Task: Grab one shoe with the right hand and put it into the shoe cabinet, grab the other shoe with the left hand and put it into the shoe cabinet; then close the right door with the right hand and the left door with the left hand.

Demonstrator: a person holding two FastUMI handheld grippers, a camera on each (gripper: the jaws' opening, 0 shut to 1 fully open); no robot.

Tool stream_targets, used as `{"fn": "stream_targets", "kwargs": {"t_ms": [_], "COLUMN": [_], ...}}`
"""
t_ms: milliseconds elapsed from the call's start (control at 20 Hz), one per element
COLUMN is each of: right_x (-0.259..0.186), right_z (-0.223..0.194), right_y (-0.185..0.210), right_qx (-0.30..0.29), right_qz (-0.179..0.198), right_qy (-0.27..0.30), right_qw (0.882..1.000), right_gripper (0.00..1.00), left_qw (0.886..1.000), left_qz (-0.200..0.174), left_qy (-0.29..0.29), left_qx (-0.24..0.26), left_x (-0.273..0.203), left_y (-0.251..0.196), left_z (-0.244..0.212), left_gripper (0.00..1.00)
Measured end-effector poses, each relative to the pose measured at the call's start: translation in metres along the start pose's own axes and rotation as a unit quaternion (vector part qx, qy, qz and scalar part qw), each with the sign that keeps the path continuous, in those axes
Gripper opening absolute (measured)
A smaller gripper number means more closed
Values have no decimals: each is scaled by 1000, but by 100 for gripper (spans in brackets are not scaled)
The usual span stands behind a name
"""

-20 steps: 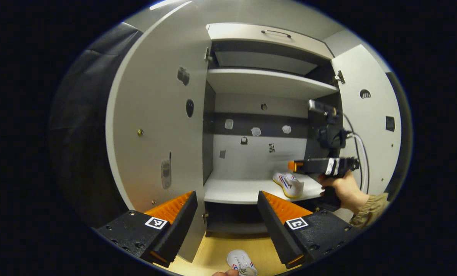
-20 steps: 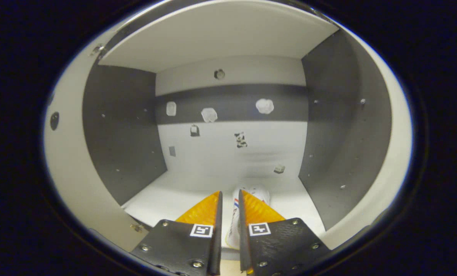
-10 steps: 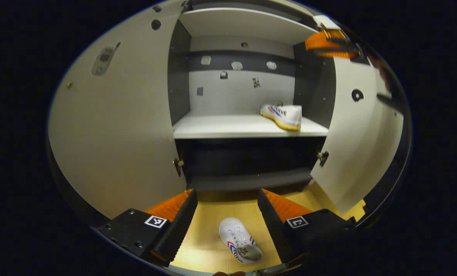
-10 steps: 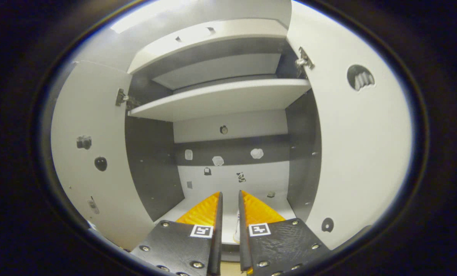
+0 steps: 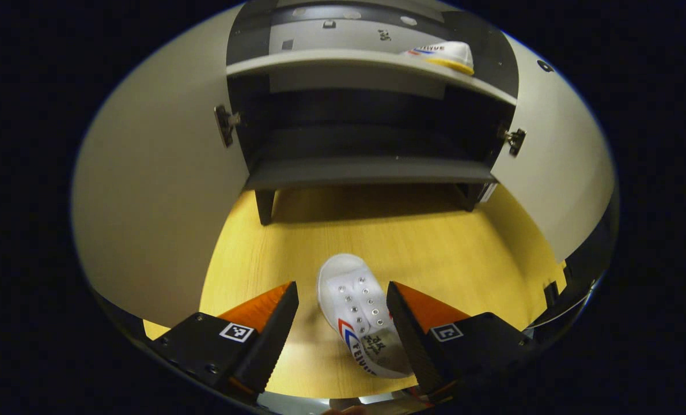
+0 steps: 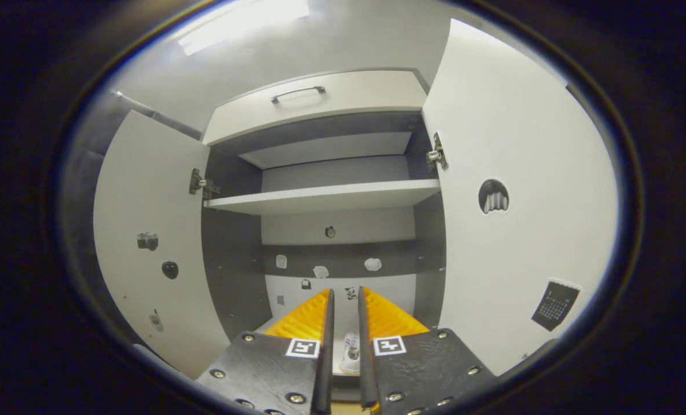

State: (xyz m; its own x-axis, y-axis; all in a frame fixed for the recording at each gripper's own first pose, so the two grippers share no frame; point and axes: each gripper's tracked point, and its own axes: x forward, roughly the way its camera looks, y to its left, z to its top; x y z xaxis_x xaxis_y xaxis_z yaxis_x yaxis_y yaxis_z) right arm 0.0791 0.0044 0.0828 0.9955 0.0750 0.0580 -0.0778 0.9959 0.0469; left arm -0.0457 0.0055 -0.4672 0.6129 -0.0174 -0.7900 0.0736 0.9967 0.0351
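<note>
A white shoe [image 5: 361,314] with red and blue stripes lies on the yellow wood-grain floor [image 5: 435,242].

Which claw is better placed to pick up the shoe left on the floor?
Left. The left claw hangs open directly over the floor shoe, fingers either side. The right claw points into the cabinet, where the other shoe already sits.

White shoe [image 5: 361,314] with red-blue stripes lies on the wood floor [image 5: 435,242] before the cabinet [image 5: 371,170], toe toward it. Second shoe [image 5: 442,55], white with yellow sole, sits on the middle shelf [image 5: 319,57], right side. Left door [image 5: 158,190] and right door [image 5: 556,173] stand open.
</note>
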Motion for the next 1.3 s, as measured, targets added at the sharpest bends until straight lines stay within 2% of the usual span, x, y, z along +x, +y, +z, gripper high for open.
{"fn": "stream_targets", "kwargs": {"t_ms": [400,600,650,700,800,900,1000,1050,1150,1300], "right_x": [-13,-13,-12,-12,-10,-10,-10,-10,-9,-9], "right_z": [21,22,21,20,17,17,17,18,16,14], "right_y": [-10,-15,-15,-16,-18,-19,-20,-21,-22,-24], "right_qx": [-8,-14,-16,-19,-21,-22,-26,-27,-27,-31], "right_qz": [-5,-7,-7,-8,-8,-8,-9,-9,-8,-10], "right_qy": [-14,-16,-16,-16,-11,-11,-13,-13,-10,-7], "right_qw": [1000,1000,1000,1000,1000,1000,1000,1000,1000,999], "right_gripper": [19,19,19,19,19,19,19,19,19,19], "left_qw": [995,990,989,988,987,987,986,986,987,994], "left_qz": [-16,-17,-23,-32,-32,-31,-34,-35,-40,-47], "left_qy": [82,119,119,117,123,125,115,111,101,65], "left_qx": [-53,-77,-89,-99,-98,-95,-113,-122,-120,-70], "left_x": [33,45,44,47,45,45,44,41,39,37], "left_y": [-1,1,-1,-4,-6,-3,-1,1,1,3], "left_z": [-52,-77,-76,-75,-76,-75,-72,-70,-65,-39], "left_gripper": [94,85,78,76,55,52,39,29,19,19]}}
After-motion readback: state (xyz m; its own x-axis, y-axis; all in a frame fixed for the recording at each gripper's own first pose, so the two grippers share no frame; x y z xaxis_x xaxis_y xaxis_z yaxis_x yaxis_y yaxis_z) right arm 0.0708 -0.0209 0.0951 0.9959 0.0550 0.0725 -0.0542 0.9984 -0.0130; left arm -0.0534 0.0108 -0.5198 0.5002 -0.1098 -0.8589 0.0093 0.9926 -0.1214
